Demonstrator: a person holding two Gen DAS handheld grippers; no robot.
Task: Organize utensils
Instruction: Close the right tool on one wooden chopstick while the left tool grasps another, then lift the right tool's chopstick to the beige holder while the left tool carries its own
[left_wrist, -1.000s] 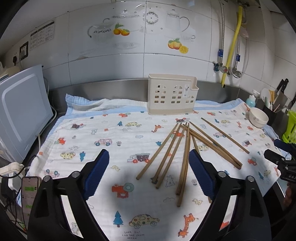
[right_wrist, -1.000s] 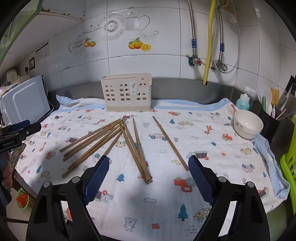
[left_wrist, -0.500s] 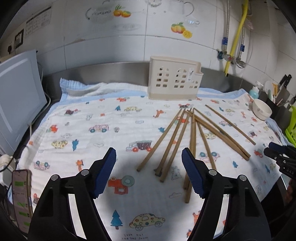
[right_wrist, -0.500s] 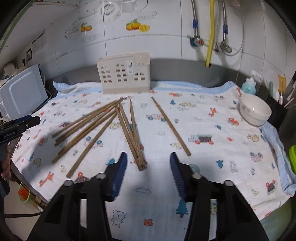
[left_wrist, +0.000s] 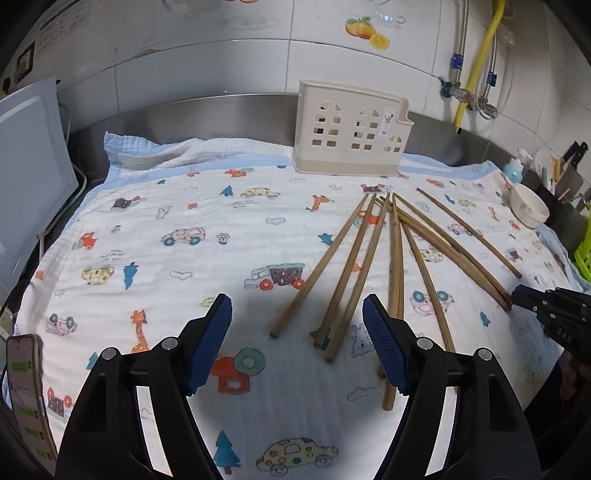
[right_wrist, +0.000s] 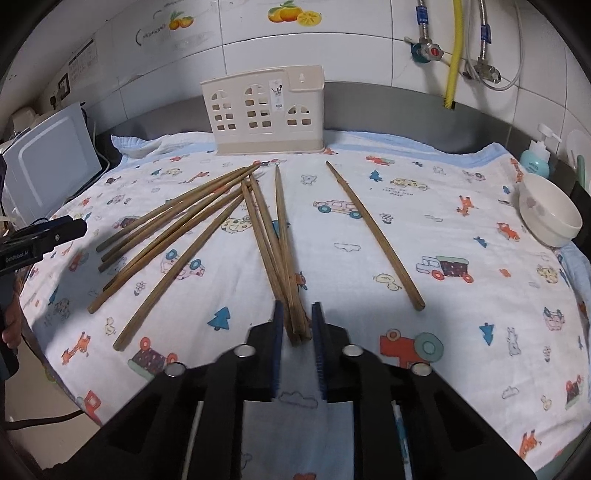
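Right gripper is down low over the cloth, its blue pads narrowed around the near ends of a small bundle of chopsticks; the sticks sit right between the pads, though whether the pads are actually pressing on them is hard to say from here. Over on the other side, the left gripper hangs wide apart with nothing between its fingers, hovering just above the cartoon-print cloth that covers the tabletop. The blunt ends of a few chopsticks lie just ahead of its gap.

Moving out: the wooden chopsticks are scattered flat on the cloth in a loose fan. In the right wrist view one group splays out to the left, the bundle runs up the middle, and a single chopstick lies apart on the right. Their far tips converge toward the back.

Further on, a white bowl sits near the right edge of the cloth, well apart from the sticks. At the back, the cream utensil holder stands upright against the steel backsplash, just beyond the chopstick tips. A blue soap bottle stands behind the bowl, and a white appliance sits off the cloth's left side. A phone lies at the near left corner in the left wrist view.
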